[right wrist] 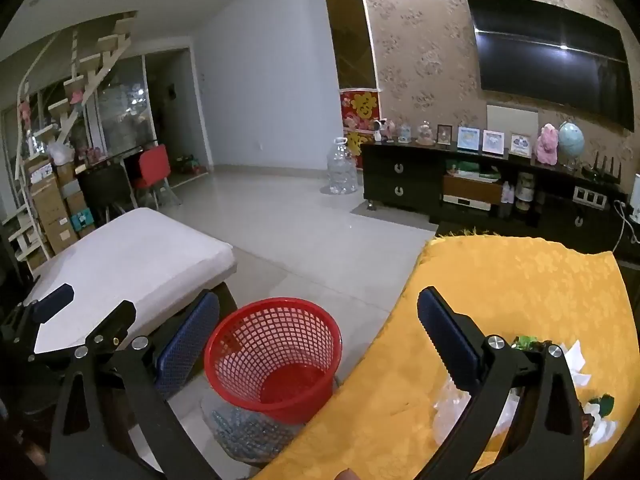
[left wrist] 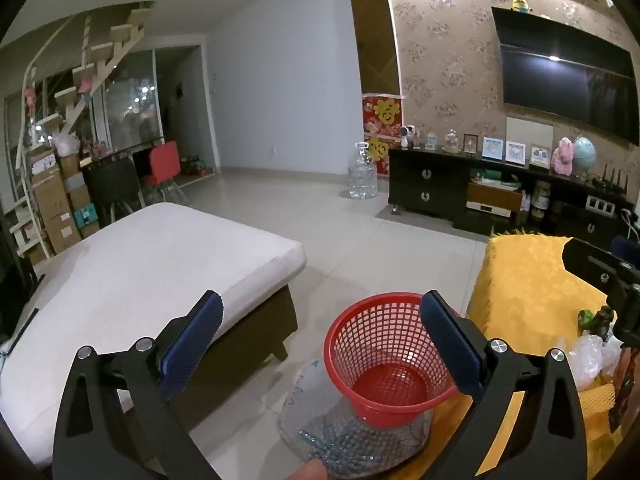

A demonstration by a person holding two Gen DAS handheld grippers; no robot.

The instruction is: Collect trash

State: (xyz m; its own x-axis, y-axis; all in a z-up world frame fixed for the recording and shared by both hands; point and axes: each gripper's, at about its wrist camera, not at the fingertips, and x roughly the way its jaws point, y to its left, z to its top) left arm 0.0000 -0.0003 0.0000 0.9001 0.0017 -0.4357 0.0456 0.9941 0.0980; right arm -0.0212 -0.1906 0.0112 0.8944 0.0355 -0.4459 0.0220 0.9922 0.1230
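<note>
Seen from both wrists over a living-room floor: left hand-held gripper [left wrist: 322, 338] and right hand-held gripper [right wrist: 318, 336], each with blue pads spread wide and nothing between them, angled gently downward. Trash [right wrist: 576, 364] heaped at the near right corner of the bench [right wrist: 520, 280] under its yellow cloth: crumpled white paper, clear plastic wrap [right wrist: 452, 412] and a scrap of green, partly hidden behind the right gripper's own right finger. Red mesh basket [right wrist: 274, 356] empty, standing on the floor on a clear beaded bag [right wrist: 244, 432], just off the bench's left edge and beside the pale mattress [right wrist: 132, 256]. In the left wrist view, the same basket [left wrist: 390, 356] almost dead ahead and the trash [left wrist: 592, 352] far out at the right margin. Judged from this: right hand the nearer to the heap, needing only a small swing right and down; basket then a short carry leftward across the bench's left edge. No clear long axis to the crumpled pile.
</note>
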